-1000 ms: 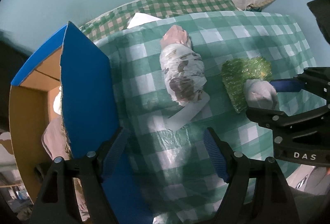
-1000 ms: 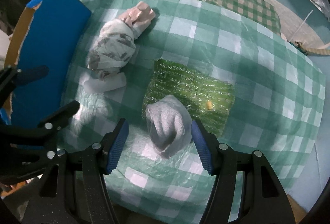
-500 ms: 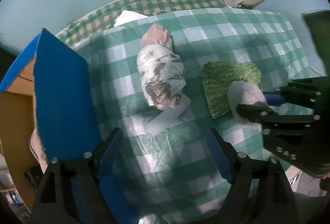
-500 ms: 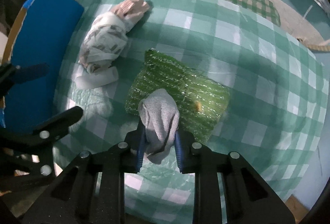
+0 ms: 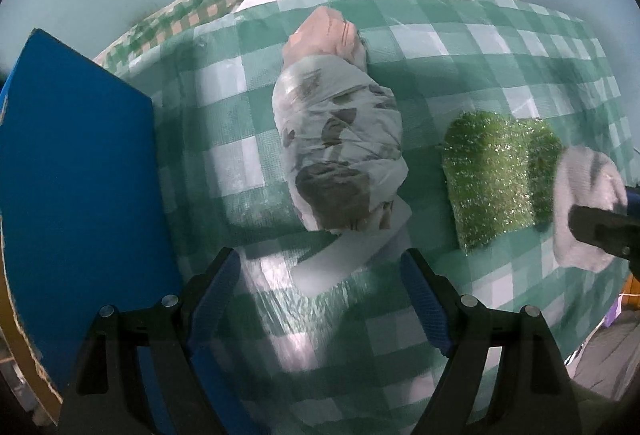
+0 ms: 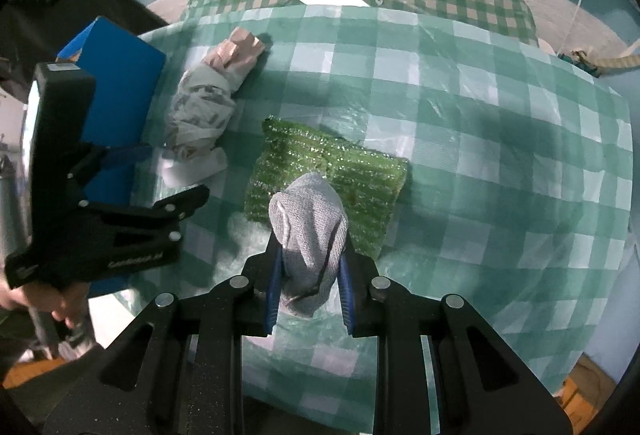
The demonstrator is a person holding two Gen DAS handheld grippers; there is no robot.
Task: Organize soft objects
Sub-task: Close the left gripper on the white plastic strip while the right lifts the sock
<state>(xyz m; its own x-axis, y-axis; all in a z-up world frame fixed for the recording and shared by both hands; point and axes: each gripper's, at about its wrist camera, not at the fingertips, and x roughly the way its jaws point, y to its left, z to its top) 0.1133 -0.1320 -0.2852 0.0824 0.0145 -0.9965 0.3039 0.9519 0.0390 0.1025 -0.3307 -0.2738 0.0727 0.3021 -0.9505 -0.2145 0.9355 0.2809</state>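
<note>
L gripper jaws wide apart; patterned white bundle just ahead btwn them, blue box flap at left.

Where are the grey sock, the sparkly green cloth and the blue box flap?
grey sock (image 6: 308,231), right wrist view, its knit middle.
sparkly green cloth (image 6: 352,167), right wrist view, its top.
blue box flap (image 5: 76,171), left wrist view, flat face.

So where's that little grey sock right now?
The grey sock is pinched in the right claw, just in front of the green sparkly cloth.
</note>
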